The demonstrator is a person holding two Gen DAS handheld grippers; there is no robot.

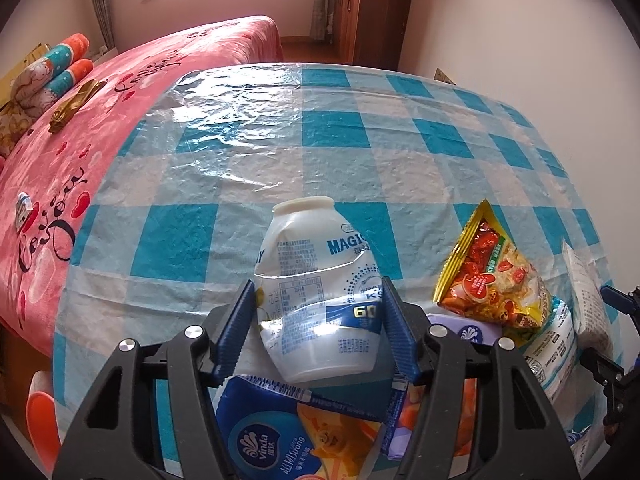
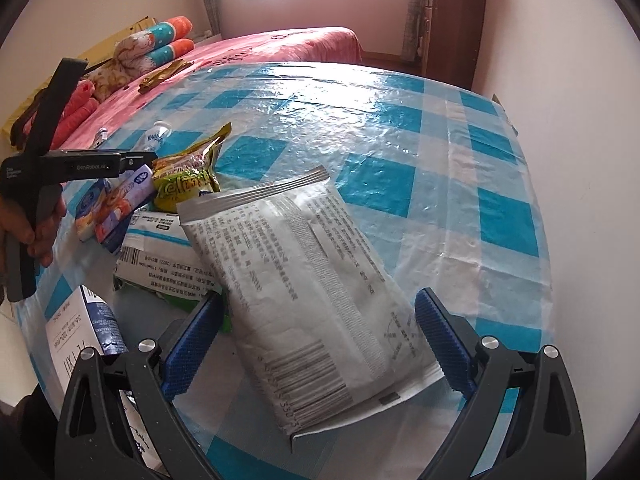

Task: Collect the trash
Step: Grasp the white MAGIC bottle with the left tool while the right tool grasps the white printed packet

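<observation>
Left wrist view: the left gripper [image 1: 320, 332] points down at a table [image 1: 340, 140] covered in a blue-and-white checked plastic cloth. Its two blue pads [image 1: 240, 328] press on either side of a crumpled white plastic bottle [image 1: 316, 280], partly closed around it. The bottle has a white cap and blue print, and it stands roughly upright between the pads. Under it lies a blue tissue pack [image 1: 264, 436]. To the right, a yellow and red snack bag [image 1: 492, 276] leans on other wrappers, with a white pouch [image 1: 584, 296] just beyond it. Part of the right gripper shows at the right edge. A bed [image 1: 120, 92] with a pink cover sits left of the table, with rolled pillows [image 1: 60, 68] at its far end. A window and a wooden wardrobe [image 1: 368, 8] stand at the back.

Right wrist view: the right gripper [image 2: 316, 352] hangs over the near part of the table [image 2: 460, 160], its blue pads wide apart. The white pouch [image 2: 312, 292] lies flat between them, printed with grey text and a barcode. Neither pad touches it. Left of the pouch sit a white wrapper [image 2: 160, 256], a green snack bag [image 2: 192, 172] and the tissue pack [image 2: 104, 212], all close together. A white carton [image 2: 88, 328] lies at the near left. Further left, a hand [image 2: 40, 228] holds the left gripper [image 2: 132, 158], whose far end is hidden, with the bottle [image 2: 156, 138] showing just past it.
</observation>
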